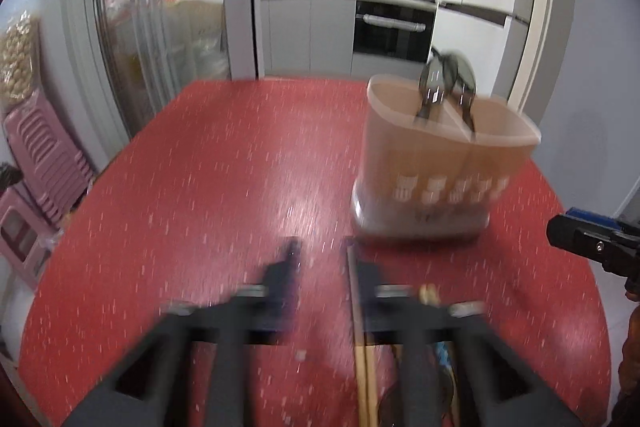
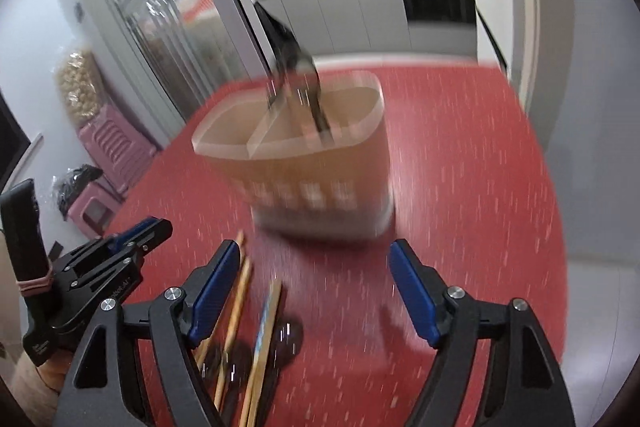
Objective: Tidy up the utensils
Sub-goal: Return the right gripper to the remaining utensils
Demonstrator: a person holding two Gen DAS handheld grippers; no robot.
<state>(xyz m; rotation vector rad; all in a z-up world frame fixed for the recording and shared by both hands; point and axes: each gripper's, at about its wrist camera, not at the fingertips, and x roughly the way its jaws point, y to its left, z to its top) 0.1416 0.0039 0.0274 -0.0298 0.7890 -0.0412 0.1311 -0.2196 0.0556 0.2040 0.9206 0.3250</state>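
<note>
A translucent utensil holder (image 2: 316, 163) stands upright on the red speckled worktop (image 1: 224, 179), and everything else is placed here relative to it. A partition divides the holder into two compartments. Two dark spoons (image 1: 444, 87) stand in it, with their bowls above the rim. They lean close to the partition, but the blur hides which compartment each one is in.

On the near side of the holder, toward the cameras, several wooden chopsticks (image 2: 236, 311) lie on the worktop, not in the holder. Some dark, round shapes lie among them, too blurred to name.

The left claw (image 1: 320, 267) hangs over the worktop just in front of the holder. Its jaws are spread and nothing is pinched between them; one chopstick (image 1: 358, 331) lies just beside its right finger, and I cannot tell if they touch.

The right claw (image 2: 316, 291) is also in front of the holder. Its jaws with blue pads (image 2: 412, 291) are spread wide and empty. The chopsticks lie under and beside its left finger.

Behind the holder, a kitchen with an oven (image 1: 394, 31) is visible.
</note>
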